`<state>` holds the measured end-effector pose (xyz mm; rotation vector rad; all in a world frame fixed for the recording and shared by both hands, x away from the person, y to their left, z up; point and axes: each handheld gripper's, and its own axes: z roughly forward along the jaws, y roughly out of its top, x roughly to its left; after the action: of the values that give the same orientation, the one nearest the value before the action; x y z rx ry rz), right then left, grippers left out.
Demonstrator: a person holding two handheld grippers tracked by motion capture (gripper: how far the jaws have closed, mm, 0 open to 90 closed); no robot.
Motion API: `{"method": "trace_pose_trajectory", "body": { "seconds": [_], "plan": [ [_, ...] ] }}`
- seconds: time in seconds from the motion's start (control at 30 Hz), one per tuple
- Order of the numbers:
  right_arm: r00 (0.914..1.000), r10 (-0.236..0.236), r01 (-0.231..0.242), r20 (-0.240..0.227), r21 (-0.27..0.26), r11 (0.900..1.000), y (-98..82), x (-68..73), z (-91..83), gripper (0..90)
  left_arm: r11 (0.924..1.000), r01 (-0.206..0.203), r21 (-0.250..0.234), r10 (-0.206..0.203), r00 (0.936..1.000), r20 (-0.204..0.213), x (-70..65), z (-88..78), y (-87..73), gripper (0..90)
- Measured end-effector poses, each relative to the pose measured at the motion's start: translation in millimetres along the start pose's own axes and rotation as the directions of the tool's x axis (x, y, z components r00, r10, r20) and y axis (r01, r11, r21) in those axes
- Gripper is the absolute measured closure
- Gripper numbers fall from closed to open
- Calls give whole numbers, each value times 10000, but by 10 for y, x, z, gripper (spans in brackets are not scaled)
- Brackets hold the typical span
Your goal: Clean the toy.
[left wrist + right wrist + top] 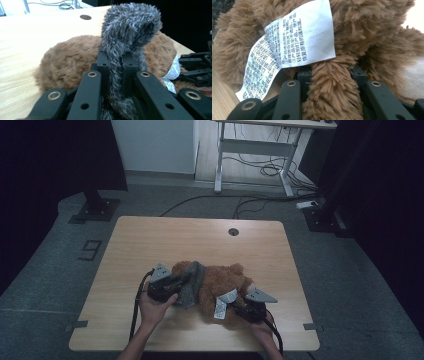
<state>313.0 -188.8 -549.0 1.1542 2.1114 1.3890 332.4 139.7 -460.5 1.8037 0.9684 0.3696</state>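
A brown plush toy [222,282] lies on the wooden table [150,240], with a grey fuzzy piece of fabric [192,281] draped over its left side. My left gripper [172,286] is shut on that grey fabric [130,30]: in the left gripper view a strip of it is pinched at the left gripper [115,62], in front of the brown plush [67,62]. My right gripper [240,308] is at the toy's right end, and in the right gripper view this gripper [330,72] is shut on a brown limb [332,92]. A white printed label [304,40] hangs just above it.
A round cable hole [233,231] sits near the table's far edge. Bare tabletop lies beyond and to the left of the toy. Behind the table stand a white desk frame [260,147], floor cables [210,200] and a dark stand base [95,210].
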Motion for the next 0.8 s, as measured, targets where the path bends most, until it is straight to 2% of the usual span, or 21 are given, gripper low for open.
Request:
{"method": "trace_pose_trajectory", "body": {
  "seconds": [0.37, 0.47, 0.6, 0.73, 0.8],
  "plan": [
    [9998, -168, 169, -127, 39, 9999, 1, -16, -5, 625, 9967, 805, 49, -804, 9965, -232, 190, -139, -57, 800],
    [9997, -223, 223, -102, 42, 9997, 2, -12, -1, 626, 9923, 1234, 99, -1231, 9920, -272, 275, -190, -111, 800],
    [9997, -204, 204, -118, 69, 9998, 7, -20, 6, 627, 9904, 1318, 414, -1282, 9884, -810, 374, -237, -183, 800],
    [9998, -215, 216, -35, 105, 9997, 13, -17, 18, 629, 9840, 1649, 681, -1597, 9842, -759, 477, -202, -275, 798],
    [9997, -231, 231, 5, 125, 9997, 20, -22, 31, 631, 9833, 1723, 579, -1680, 9831, -733, 508, -198, -276, 798]
  ]
}}
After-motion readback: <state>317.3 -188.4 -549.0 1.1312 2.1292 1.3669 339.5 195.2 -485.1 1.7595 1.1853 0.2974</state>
